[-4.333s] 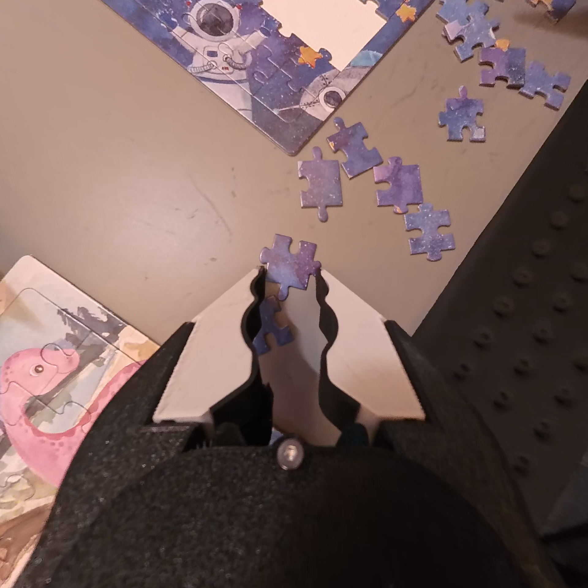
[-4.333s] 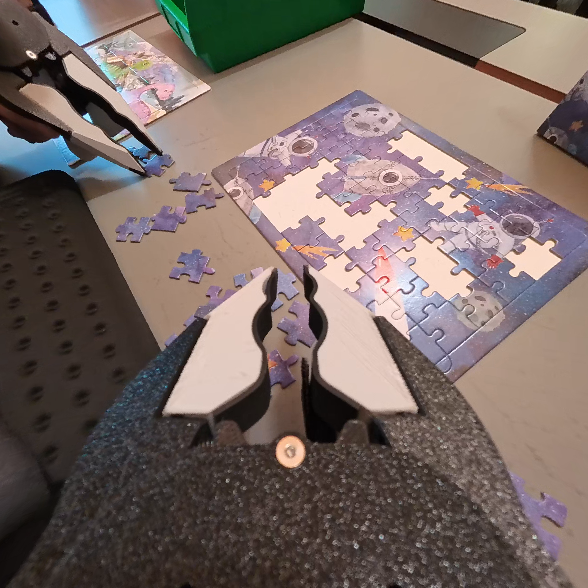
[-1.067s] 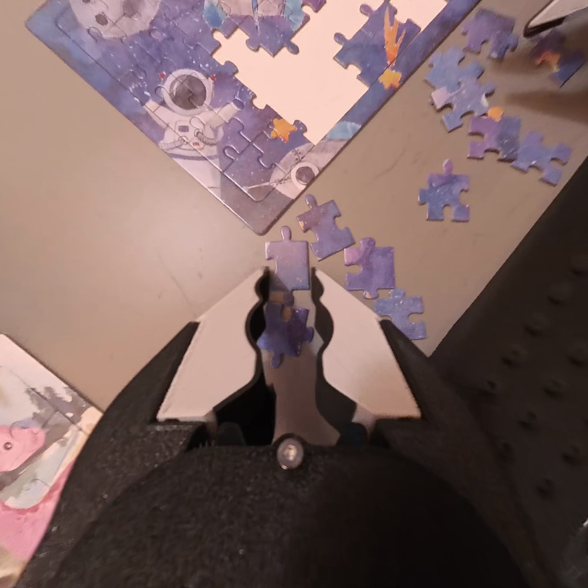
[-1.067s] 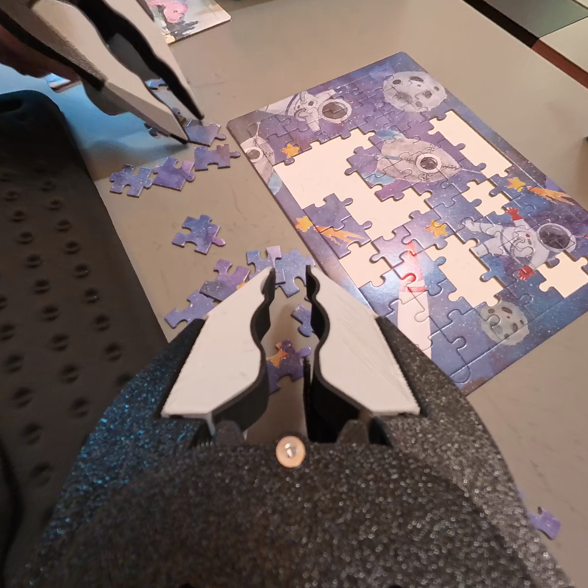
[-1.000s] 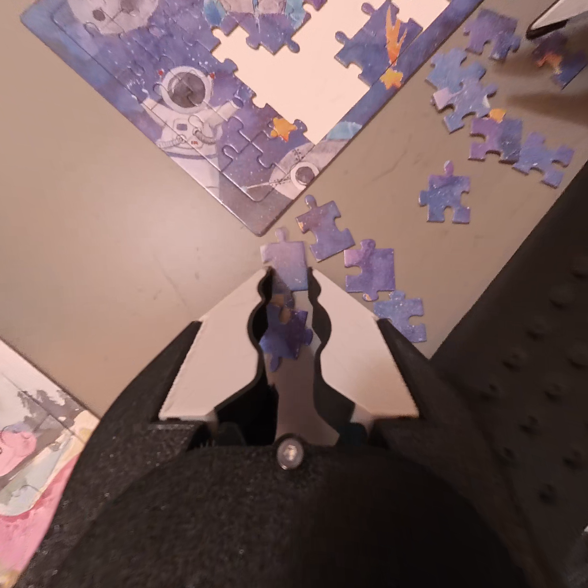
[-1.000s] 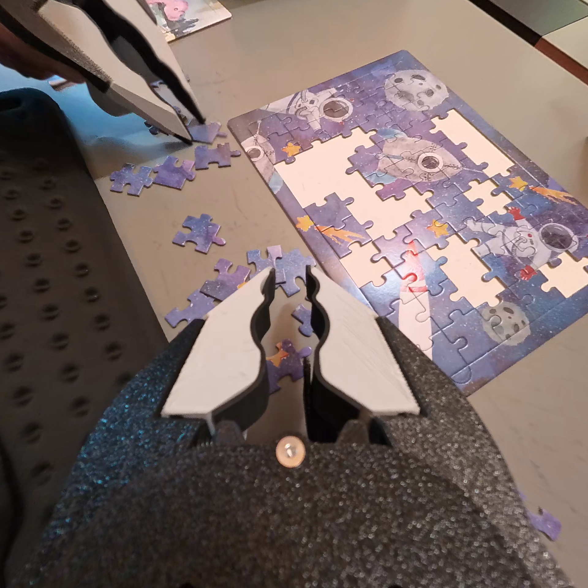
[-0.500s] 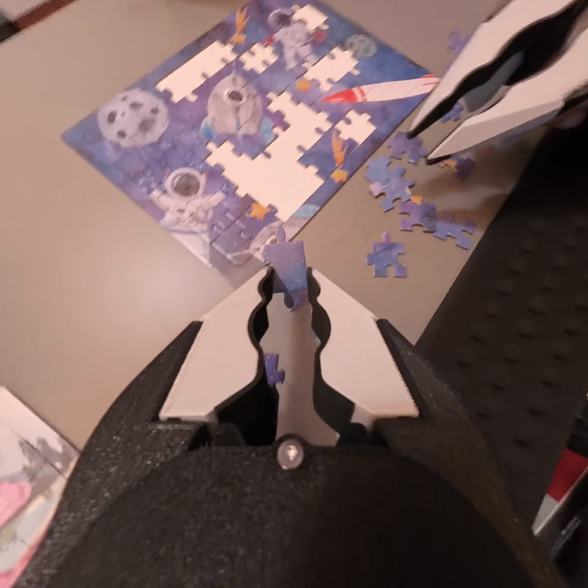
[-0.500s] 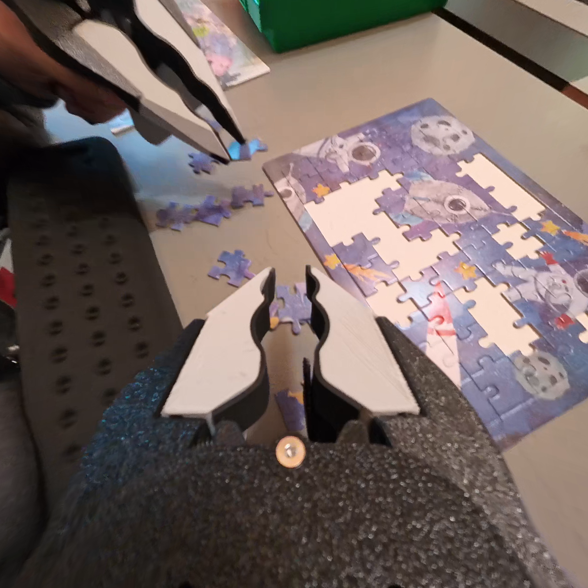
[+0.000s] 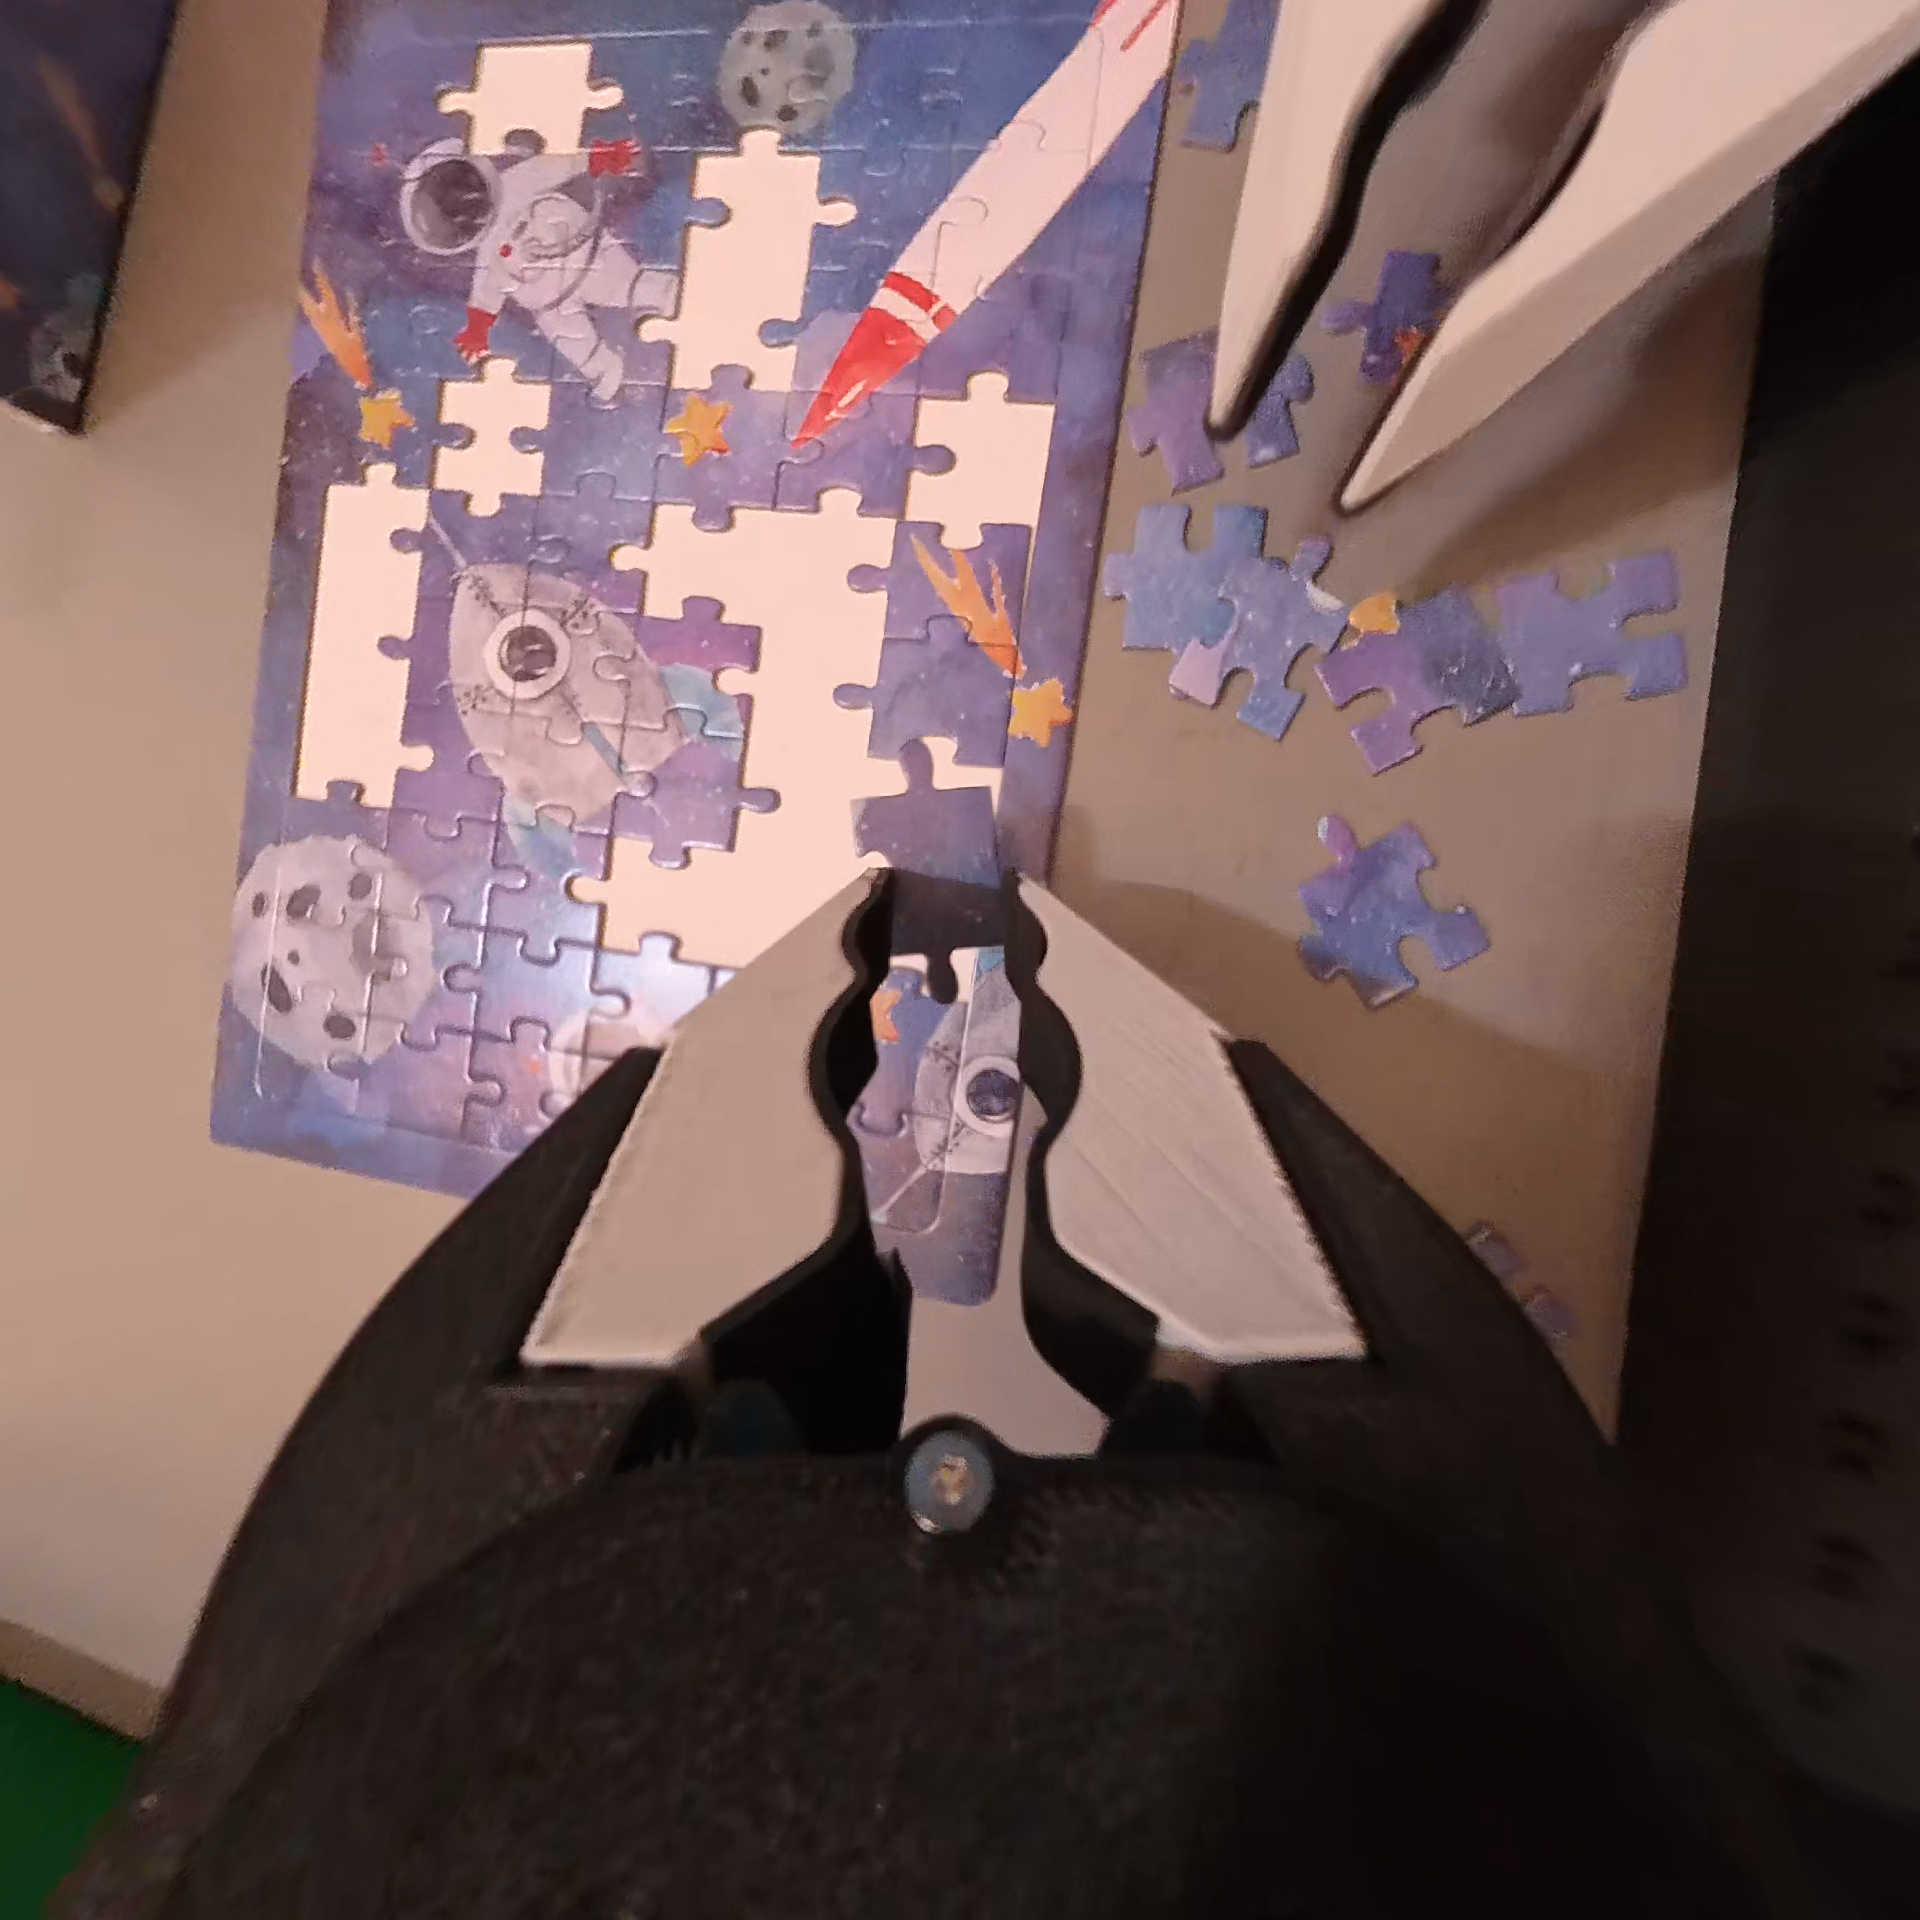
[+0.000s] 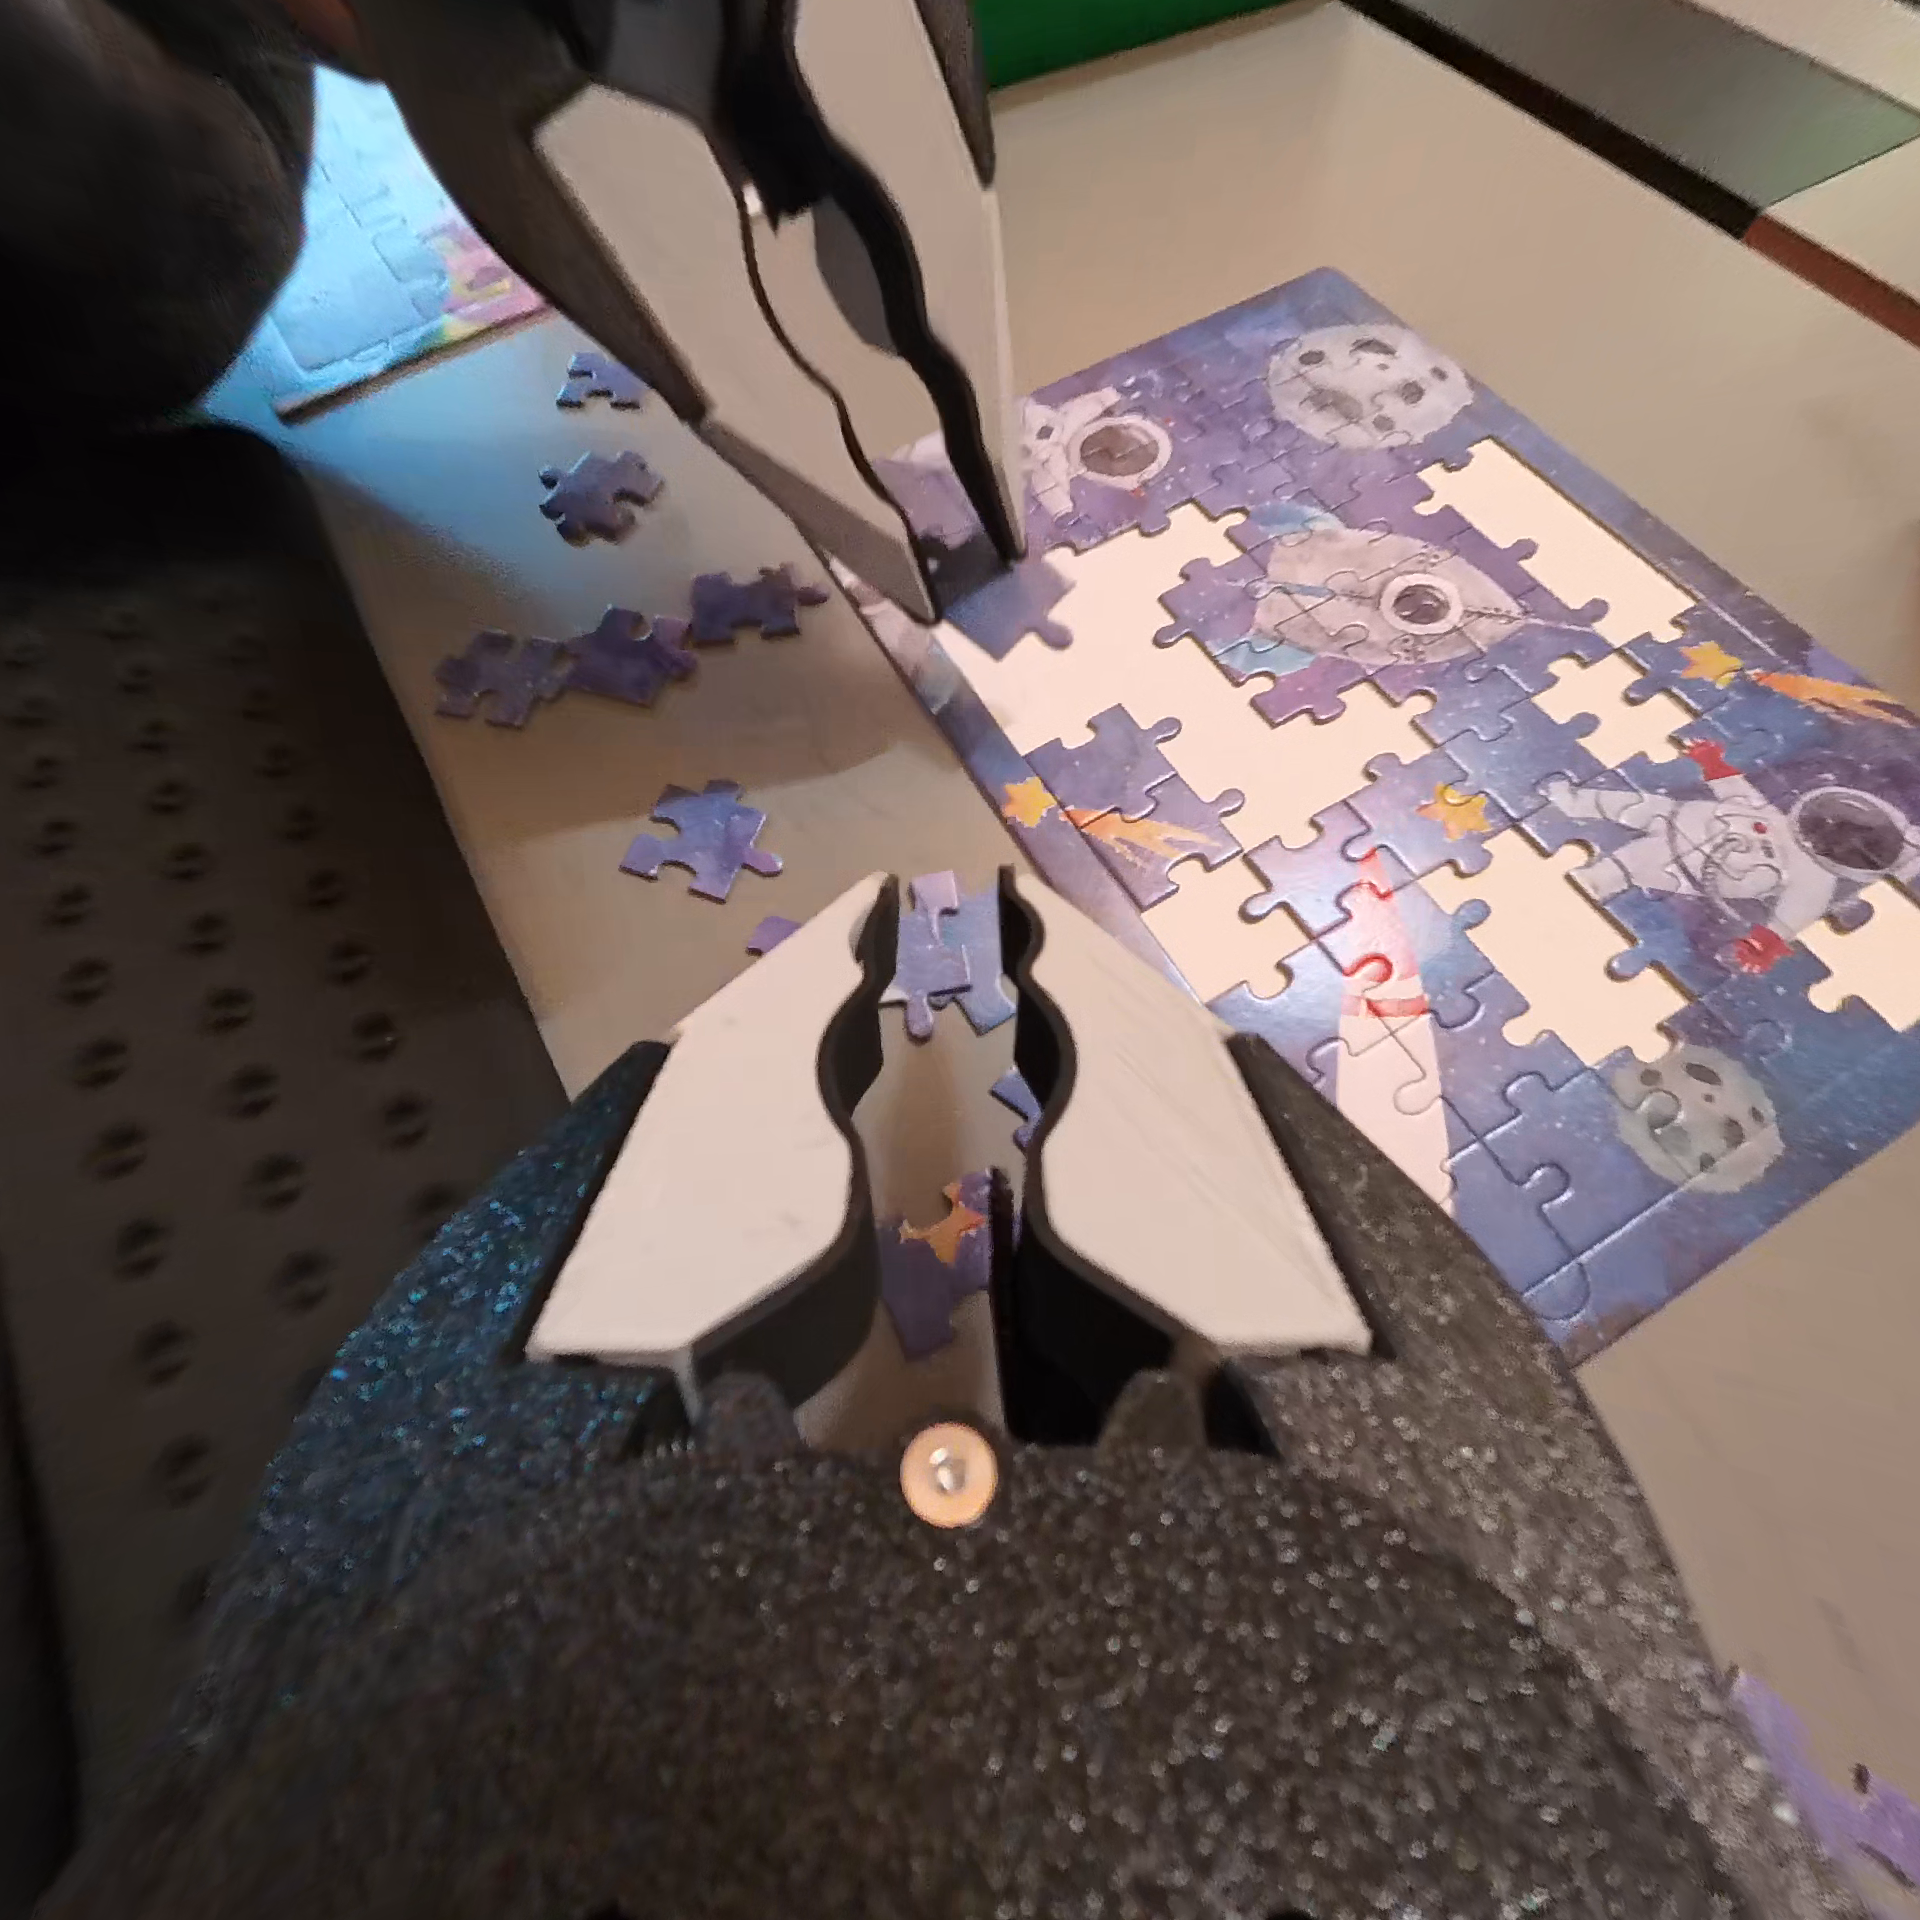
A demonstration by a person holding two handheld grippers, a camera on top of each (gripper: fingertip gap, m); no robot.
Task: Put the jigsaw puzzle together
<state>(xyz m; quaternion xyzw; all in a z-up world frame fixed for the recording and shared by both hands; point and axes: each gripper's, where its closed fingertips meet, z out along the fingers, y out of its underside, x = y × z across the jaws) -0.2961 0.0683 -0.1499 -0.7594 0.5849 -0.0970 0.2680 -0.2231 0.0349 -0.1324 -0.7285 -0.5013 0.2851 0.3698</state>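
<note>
The space jigsaw puzzle (image 9: 540,665) lies on the beige table, partly built, with several white gaps (image 9: 769,644). My left gripper (image 9: 940,878) is shut on a purple puzzle piece (image 9: 925,836) and holds it over the puzzle's near right edge, at a white gap. In the right wrist view the left gripper (image 10: 971,582) sets this piece (image 10: 1013,608) at the puzzle's (image 10: 1455,790) near left corner. My right gripper (image 10: 940,883) is open and empty, low over loose purple pieces (image 10: 951,956). It also shows in the left wrist view (image 9: 1288,465).
Several loose pieces (image 9: 1392,644) (image 10: 623,649) lie between the puzzle and a black dimpled mat (image 10: 208,935). A dinosaur puzzle (image 10: 416,291) and a green bin (image 10: 1039,42) are at the far left. A dark blue box (image 9: 62,208) stands past the puzzle.
My left gripper closed on a purple piece, lifted it off the table and carried it over the space puzzle. My right gripper stayed open over the loose pieces.
</note>
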